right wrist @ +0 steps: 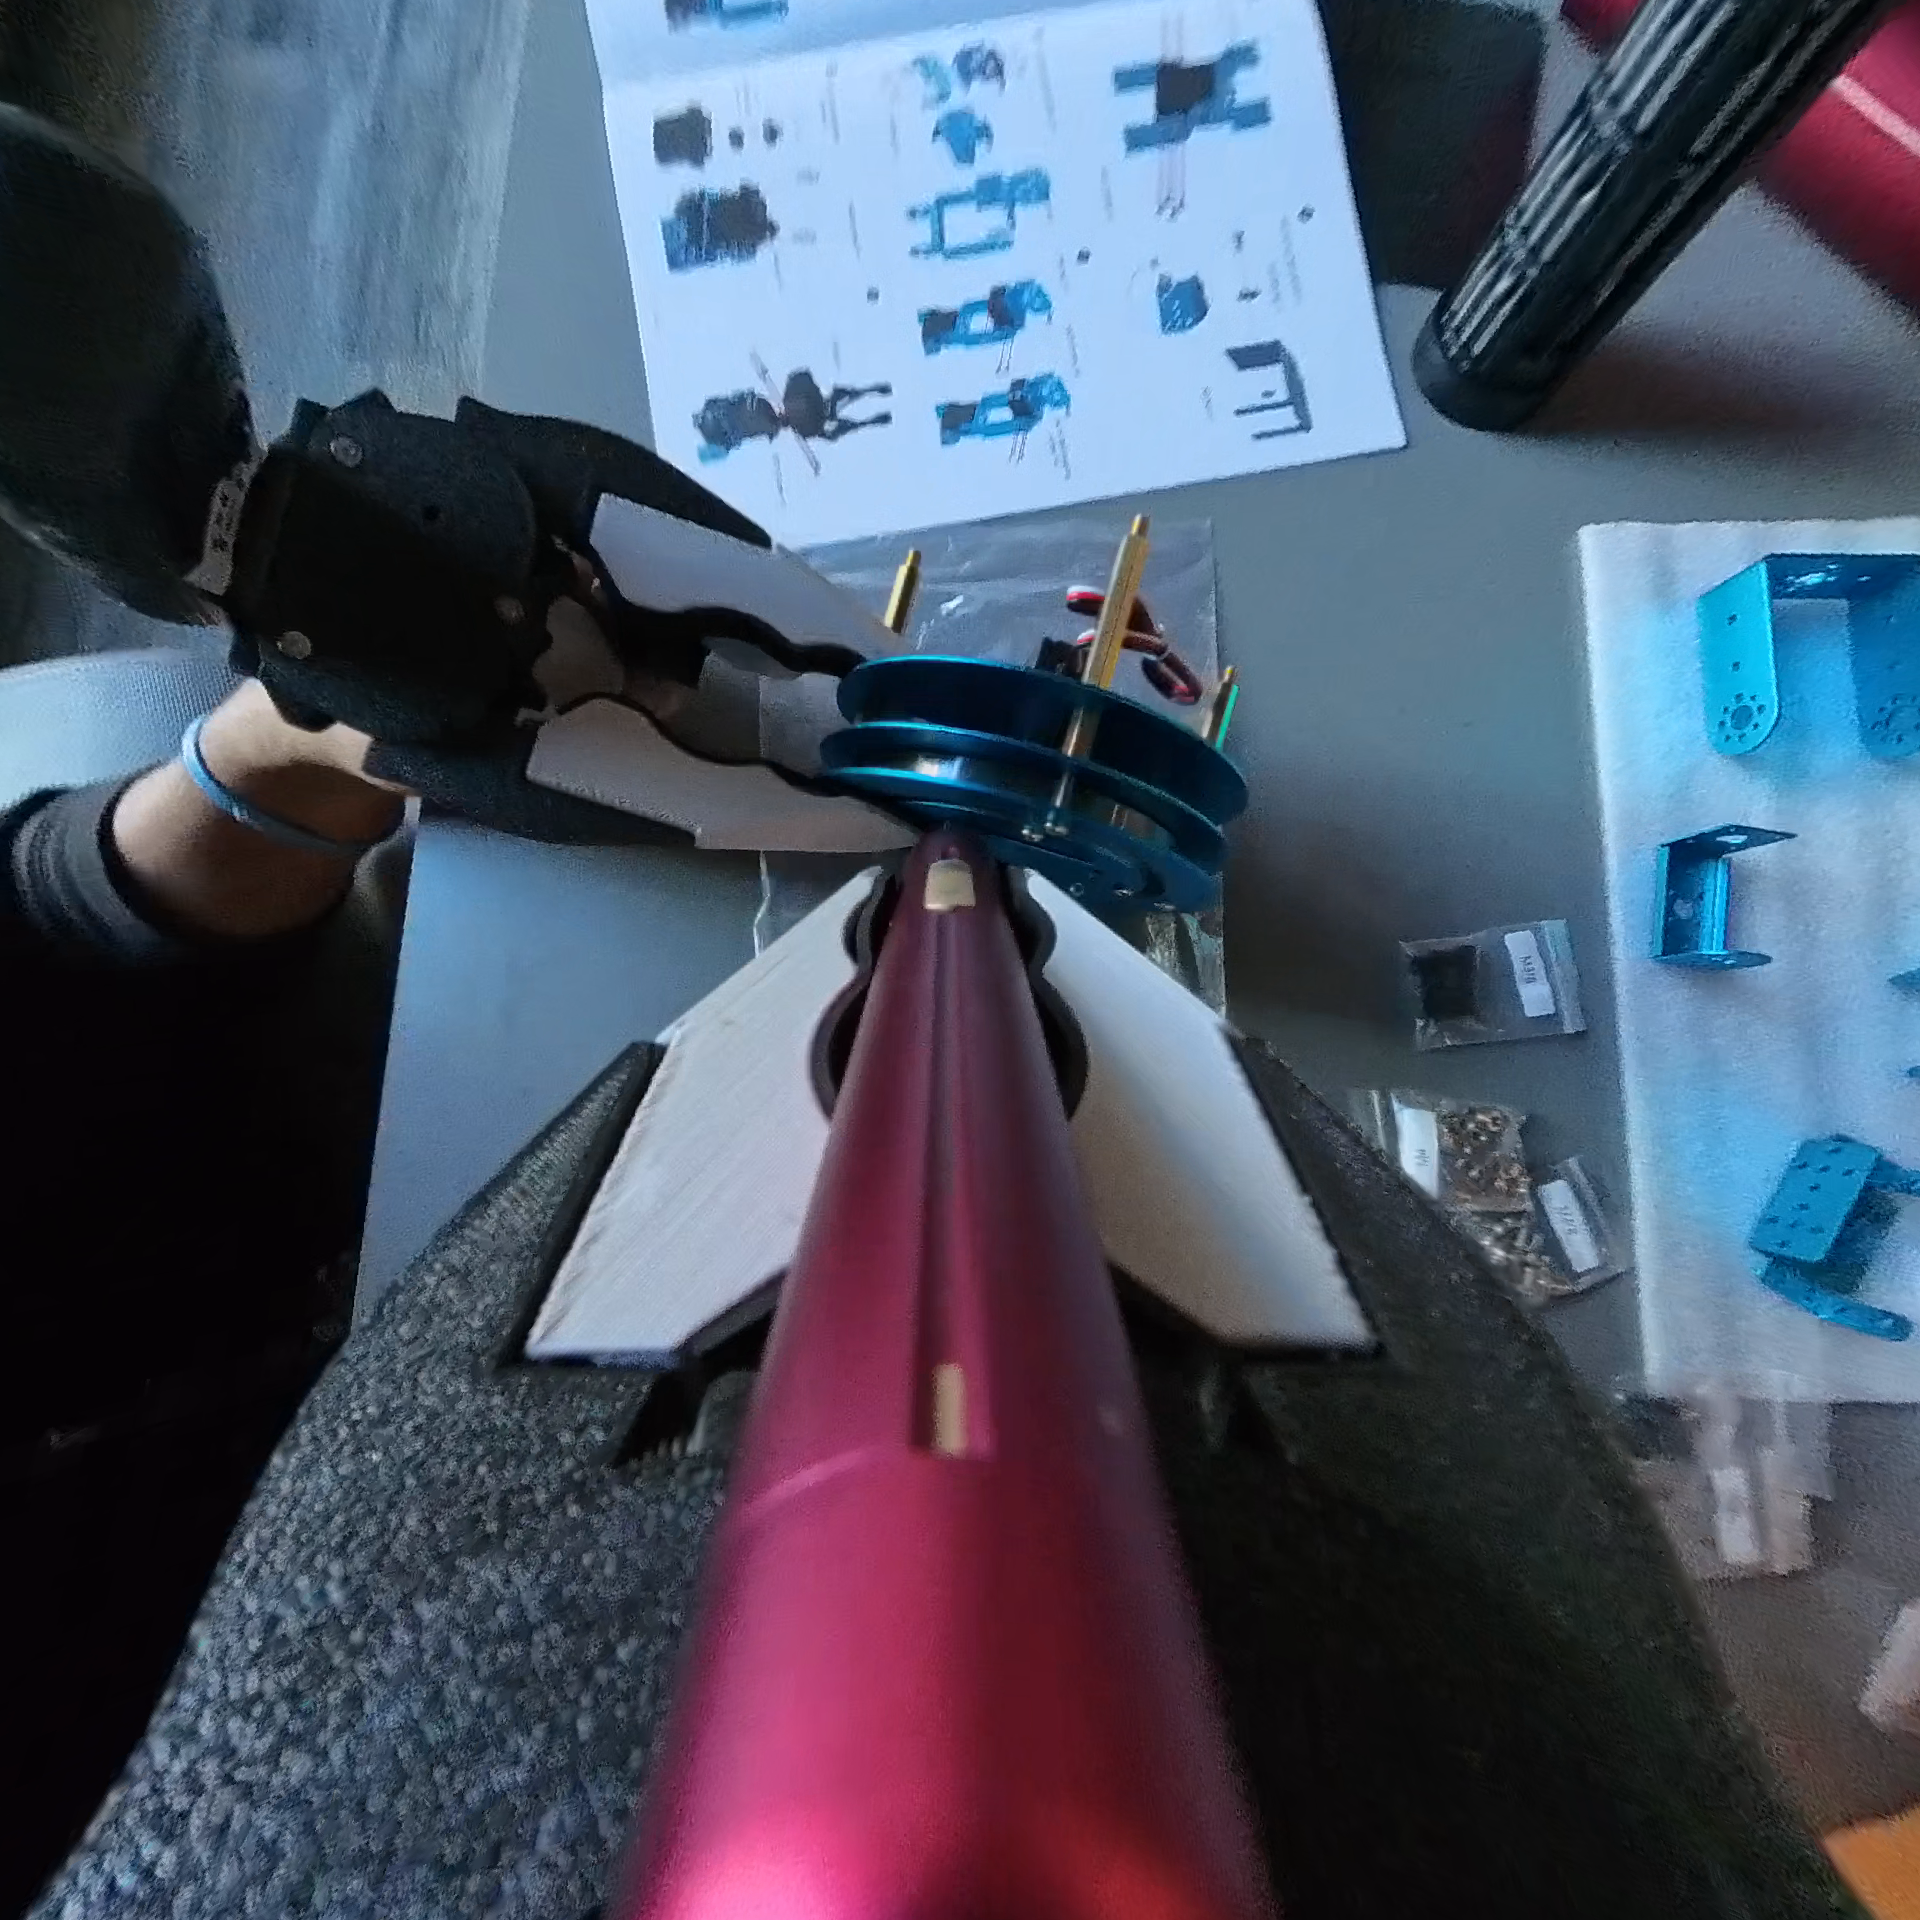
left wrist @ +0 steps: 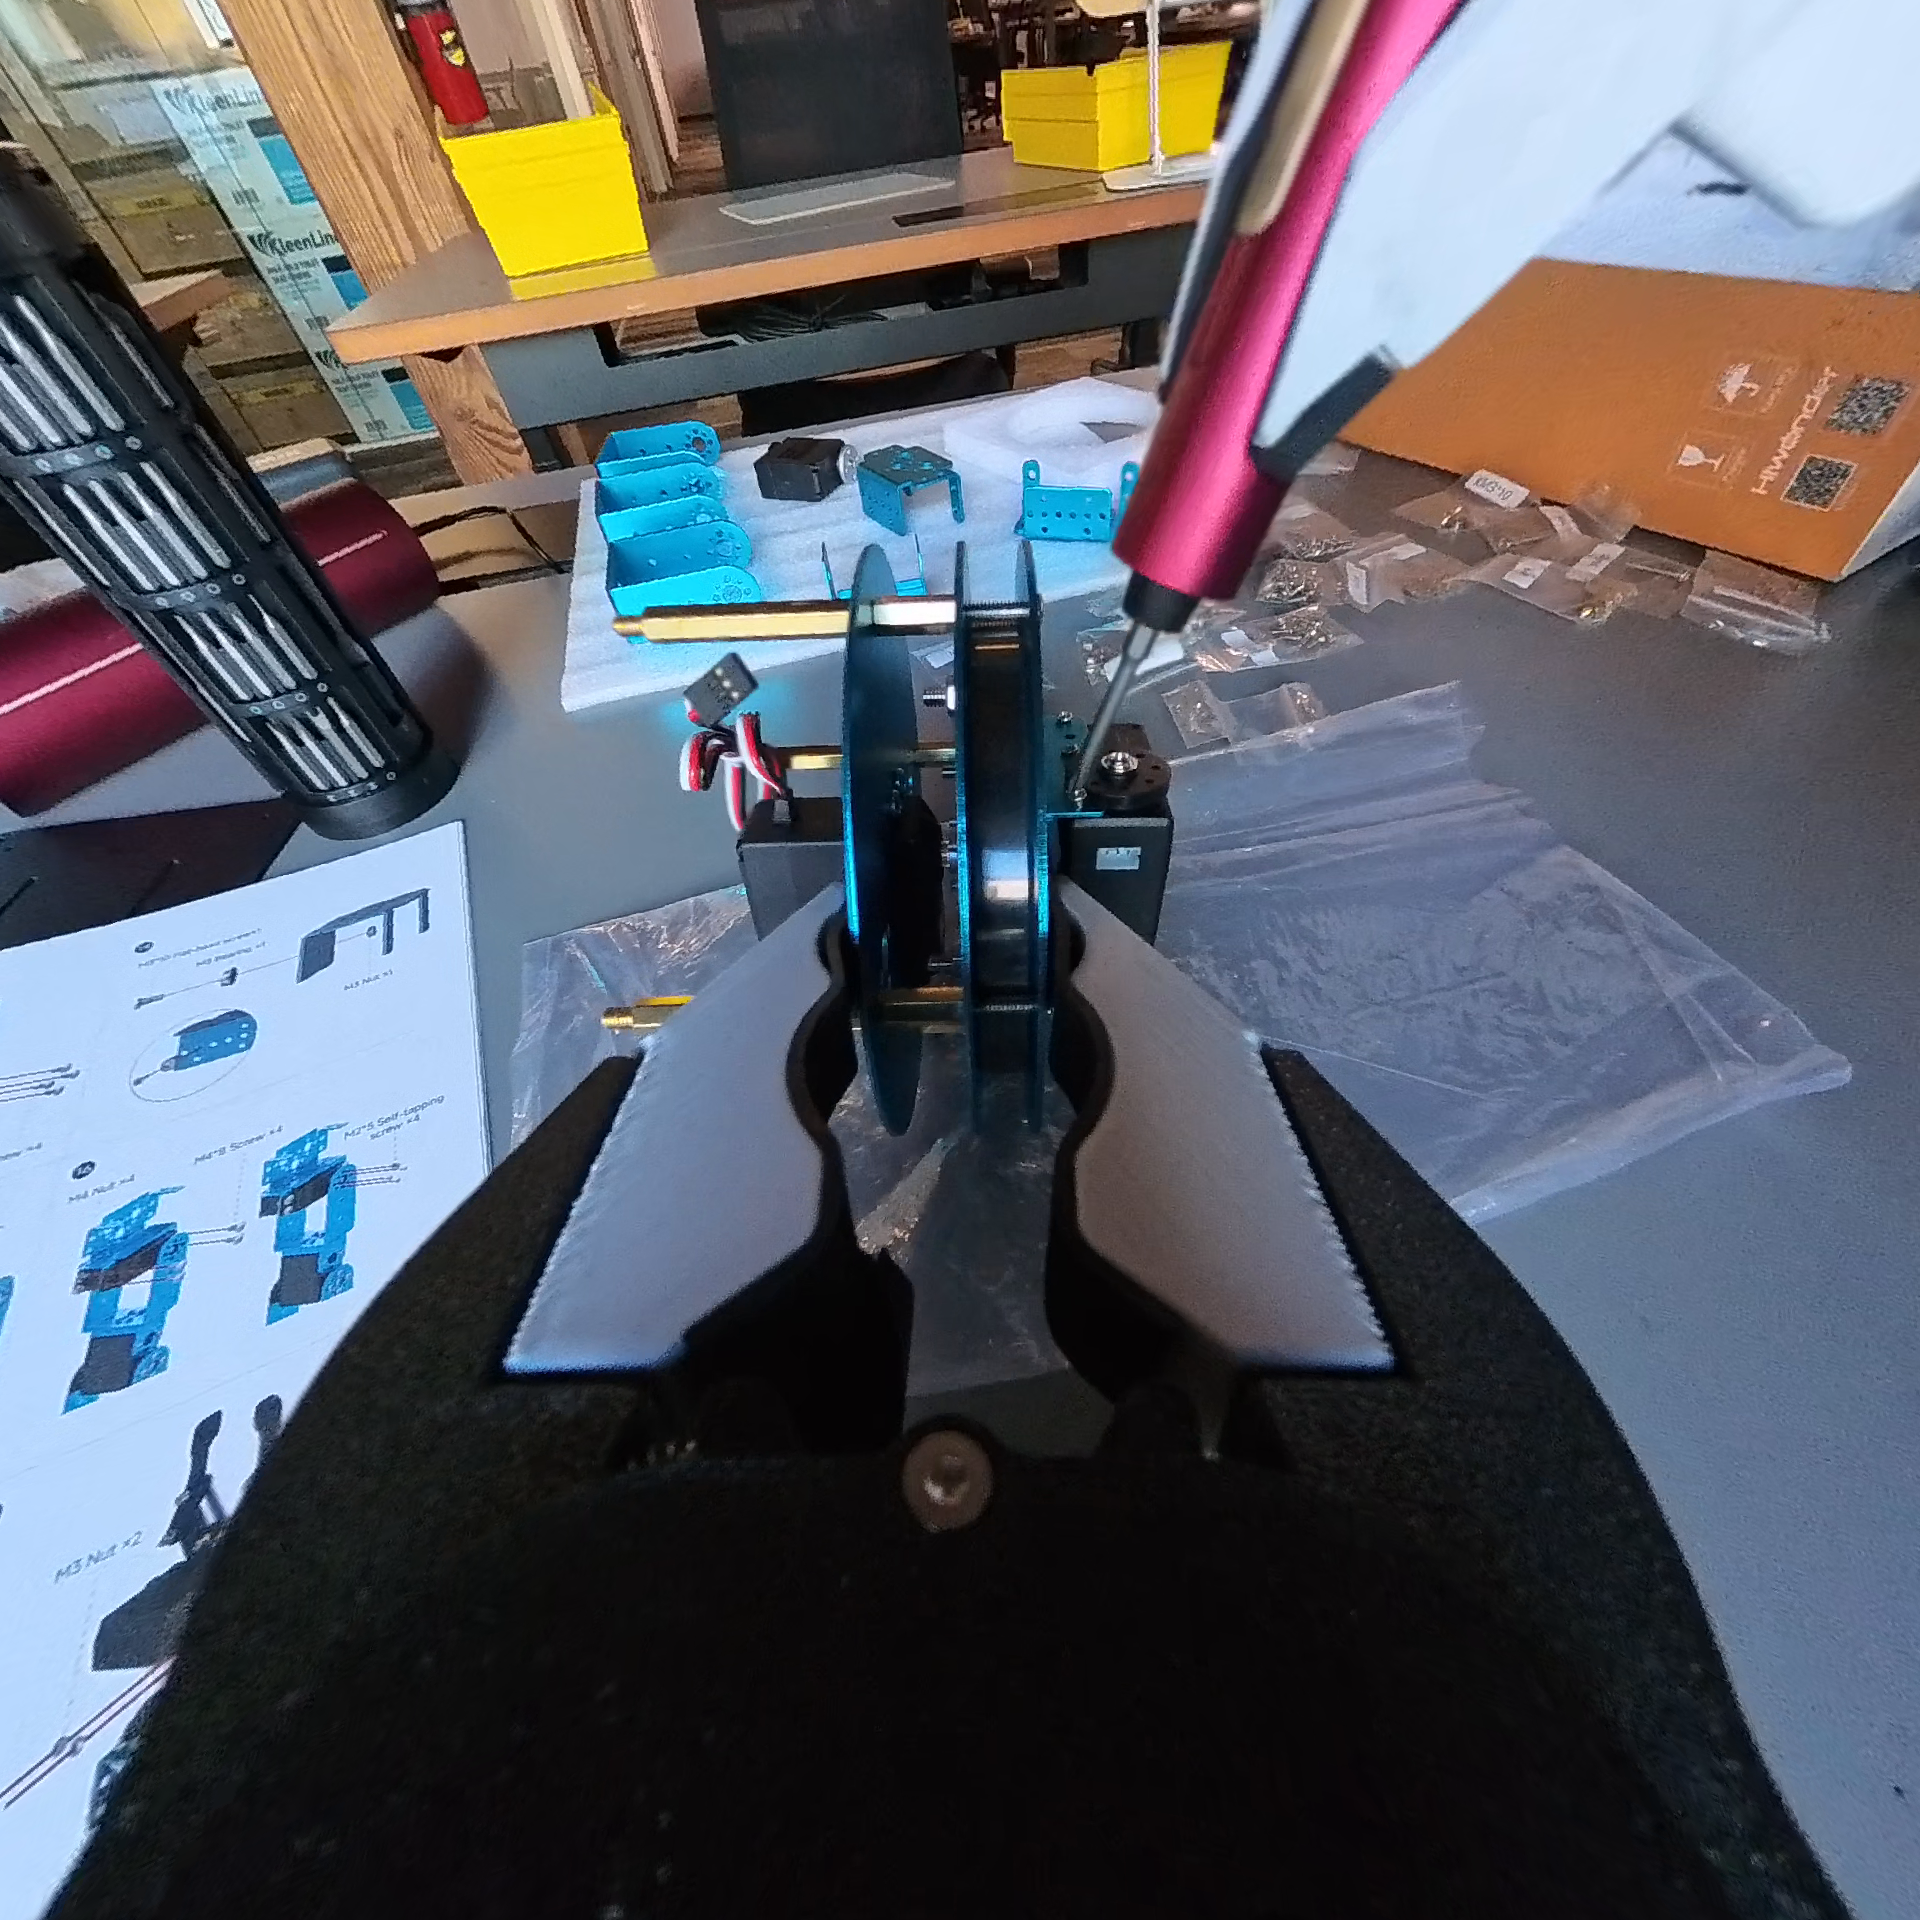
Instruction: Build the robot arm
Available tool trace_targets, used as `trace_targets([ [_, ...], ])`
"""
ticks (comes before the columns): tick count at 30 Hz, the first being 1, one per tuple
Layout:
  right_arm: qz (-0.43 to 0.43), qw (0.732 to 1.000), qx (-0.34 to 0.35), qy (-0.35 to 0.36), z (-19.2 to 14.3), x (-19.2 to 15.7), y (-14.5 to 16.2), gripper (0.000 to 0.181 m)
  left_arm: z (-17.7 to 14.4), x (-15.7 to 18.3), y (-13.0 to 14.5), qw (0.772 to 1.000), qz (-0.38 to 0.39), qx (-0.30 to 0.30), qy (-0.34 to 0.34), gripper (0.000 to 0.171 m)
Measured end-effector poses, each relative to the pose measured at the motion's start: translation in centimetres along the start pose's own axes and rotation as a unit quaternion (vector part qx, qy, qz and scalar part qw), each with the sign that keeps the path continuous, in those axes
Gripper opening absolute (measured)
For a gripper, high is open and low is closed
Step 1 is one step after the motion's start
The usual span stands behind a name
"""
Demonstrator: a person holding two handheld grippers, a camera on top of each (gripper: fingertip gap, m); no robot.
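Left wrist view: my left gripper [left wrist: 951, 935] is clamped on the blue disc assembly [left wrist: 940, 831], its two white fingers [left wrist: 727, 1122] pressing the outer faces of the stacked plates, which stand on edge straight ahead. Brass standoffs [left wrist: 727, 623] stick out to the left, and a black servo [left wrist: 1127, 852] sits on the right side of the stack. From the upper right my right gripper [left wrist: 1558, 156] brings in the magenta screwdriver [left wrist: 1278, 332], tilted down-left; its thin bit [left wrist: 1107, 717] meets the bracket just beside the servo's top. An instruction sheet [left wrist: 229, 1143] lies at left on the grey table [left wrist: 1558, 727], with clear bags [left wrist: 1455, 987] under and right of the assembly.

Right wrist view: my right gripper [right wrist: 951, 914] is closed around the screwdriver [right wrist: 935, 1351], whose barrel runs up the middle between the fingers, its tip hidden beneath the discs [right wrist: 1029, 758]. The left gripper [right wrist: 831, 748] reaches in from the left, level, gripping the disc edge; a hand [right wrist: 260, 758] with a blue wristband holds it. Blue brackets [right wrist: 1766, 665] lie on white foam [right wrist: 1631, 727] at right.
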State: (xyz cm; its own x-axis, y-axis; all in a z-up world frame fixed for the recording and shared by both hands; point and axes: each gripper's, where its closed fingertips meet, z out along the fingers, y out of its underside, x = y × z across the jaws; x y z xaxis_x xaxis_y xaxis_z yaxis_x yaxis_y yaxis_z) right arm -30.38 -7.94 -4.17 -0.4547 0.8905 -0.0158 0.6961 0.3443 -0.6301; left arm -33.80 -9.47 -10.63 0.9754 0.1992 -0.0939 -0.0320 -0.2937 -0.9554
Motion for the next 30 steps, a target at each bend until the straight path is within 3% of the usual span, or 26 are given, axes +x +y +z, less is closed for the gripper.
trace_targets([
  [6,-0.081,0.989,-0.123,-0.022,0.5,-0.3,-0.9,0.021,0.1,0.2,0.1,1.000,0.006,-0.002,0.003,0.032],
  [9,-0.100,0.983,-0.149,-0.021,0.7,-0.3,-1.2,0.022,0.1,0.1,0.1,1.000,0.000,-0.006,0.004,0.032],
  [30,-0.141,0.983,-0.117,-0.015,0.6,-0.1,-1.0,0.021,0.2,0.1,0.2,1.000,0.004,-0.007,0.003,0.032],
])
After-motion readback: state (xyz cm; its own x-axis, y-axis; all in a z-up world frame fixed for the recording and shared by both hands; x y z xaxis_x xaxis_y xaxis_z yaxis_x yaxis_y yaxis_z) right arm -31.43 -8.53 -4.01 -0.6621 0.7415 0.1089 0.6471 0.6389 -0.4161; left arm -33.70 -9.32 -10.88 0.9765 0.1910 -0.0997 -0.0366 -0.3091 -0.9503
